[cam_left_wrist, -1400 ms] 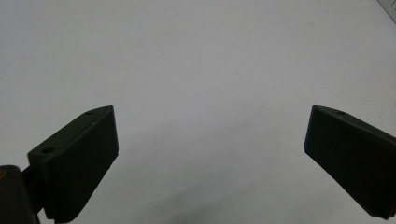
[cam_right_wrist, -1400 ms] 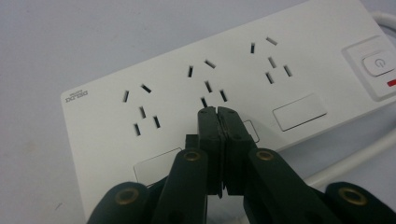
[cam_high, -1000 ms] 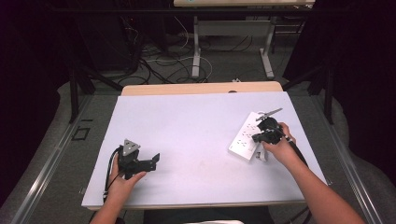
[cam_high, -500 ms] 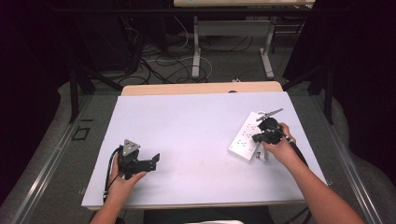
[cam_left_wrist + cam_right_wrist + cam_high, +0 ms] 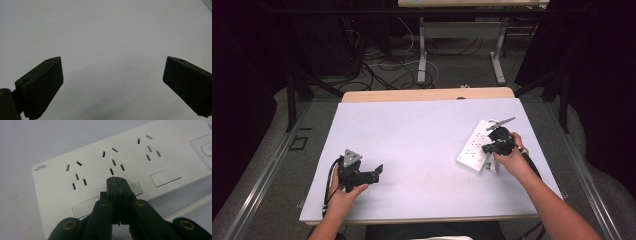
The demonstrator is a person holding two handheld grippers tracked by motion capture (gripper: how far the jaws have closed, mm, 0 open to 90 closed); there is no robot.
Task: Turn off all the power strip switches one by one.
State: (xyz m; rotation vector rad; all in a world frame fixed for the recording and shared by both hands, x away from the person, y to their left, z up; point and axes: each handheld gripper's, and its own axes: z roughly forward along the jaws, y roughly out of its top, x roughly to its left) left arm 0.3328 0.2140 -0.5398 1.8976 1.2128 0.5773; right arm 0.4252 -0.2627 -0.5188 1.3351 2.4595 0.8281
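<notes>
**Right fingers pressed together over the power strip**

The white power strip (image 5: 476,145) lies flat on the right part of the pale desk (image 5: 412,130), set at a slant with one end toward the far right edge. In the right gripper view its face (image 5: 120,162) shows three groups of socket slots in a row, three blank rectangular covers along the near side, a small brand mark at the left end and a switch at the far right corner.

The right gripper (image 5: 492,147) is over the near end of the strip, held in the person's right hand (image 5: 511,159). Its fingers (image 5: 113,185) are pressed together with nothing between them, their tips at the middle rectangular cover, just below the middle socket group; whether they touch the strip cannot be told.

The left gripper (image 5: 377,172) is well apart, on the near left part of the desk, held in the left hand (image 5: 343,190). Its fingers (image 5: 40,86) are spread wide over bare desk surface, gripping nothing.
</notes>
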